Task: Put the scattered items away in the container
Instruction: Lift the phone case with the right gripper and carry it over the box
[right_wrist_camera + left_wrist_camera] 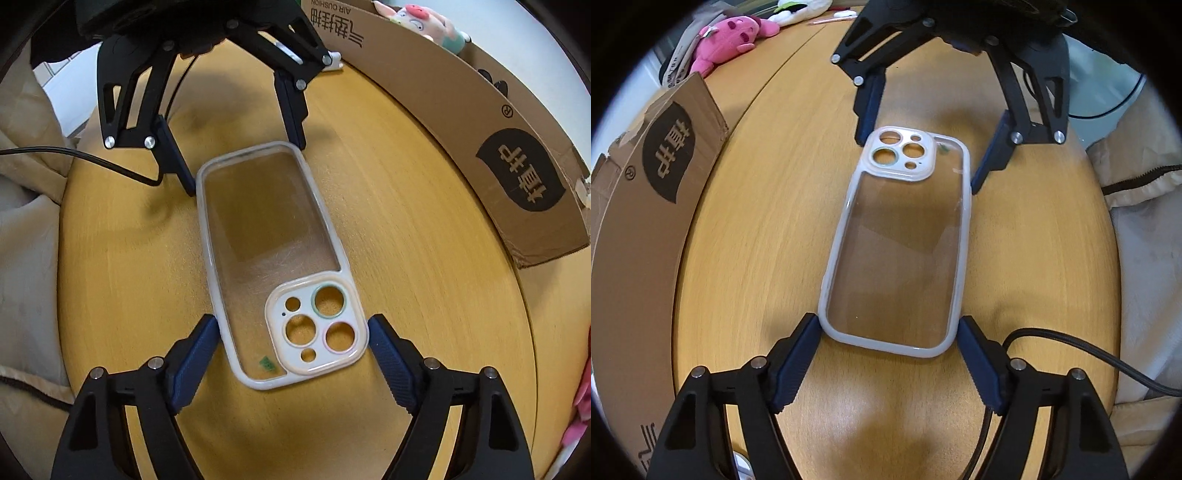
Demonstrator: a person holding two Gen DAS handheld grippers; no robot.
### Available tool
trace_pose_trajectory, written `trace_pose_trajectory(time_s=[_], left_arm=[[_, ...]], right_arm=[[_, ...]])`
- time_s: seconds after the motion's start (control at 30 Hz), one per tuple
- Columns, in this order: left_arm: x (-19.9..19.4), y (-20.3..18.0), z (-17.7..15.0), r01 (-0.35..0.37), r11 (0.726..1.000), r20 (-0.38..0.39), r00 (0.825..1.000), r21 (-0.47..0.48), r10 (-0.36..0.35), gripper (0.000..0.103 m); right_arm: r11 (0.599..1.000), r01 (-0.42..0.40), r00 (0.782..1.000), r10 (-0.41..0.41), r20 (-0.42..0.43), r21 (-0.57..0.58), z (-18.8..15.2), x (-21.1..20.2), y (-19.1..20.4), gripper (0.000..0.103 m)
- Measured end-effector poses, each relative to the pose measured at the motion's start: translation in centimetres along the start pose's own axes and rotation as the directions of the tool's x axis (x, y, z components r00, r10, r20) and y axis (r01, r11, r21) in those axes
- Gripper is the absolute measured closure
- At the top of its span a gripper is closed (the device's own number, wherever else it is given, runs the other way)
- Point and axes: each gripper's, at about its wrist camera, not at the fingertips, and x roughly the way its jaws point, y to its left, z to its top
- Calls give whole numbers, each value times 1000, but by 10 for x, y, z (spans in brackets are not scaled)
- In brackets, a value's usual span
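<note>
The clear phone case [897,243] lay flat on the worktop [757,229], one end between each set of jaws. Left gripper [888,328] and right gripper [291,330] stood spread, seemingly not yet clamping. The cardboard box [480,122] waited alongside; the case remained outside it.

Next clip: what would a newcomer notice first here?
A clear phone case with a white rim lies flat on the wooden table, between two black grippers: the left gripper straddles its plain end, the right gripper its camera-cutout end. A printed cardboard box stands alongside.
</note>
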Motion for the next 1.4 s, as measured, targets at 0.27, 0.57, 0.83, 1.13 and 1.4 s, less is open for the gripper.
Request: trace_pose_trajectory(time_s=[0.27,0.57,0.83,1.13,1.4], left_arm=[[-32,-12,-12,-113,994,30,993,2,113,28],[-110,2,-12,-306,952,108,946,-5,305,28],[-178,35,16,-464,886,152,875,0,459,28],[-229,86,37,-564,826,160,815,1,556,28],[-225,153,51,-531,847,148,836,-21,528,28]], right_arm=[[995,77,997,-77,3,-59,4,-23,12,18],[958,222,975,-216,49,-180,63,-86,28,18],[896,356,935,-339,108,-267,148,-137,34,19],[847,439,898,-411,156,-301,201,-186,-25,19],[863,399,917,-375,138,-310,227,-190,-89,19]])
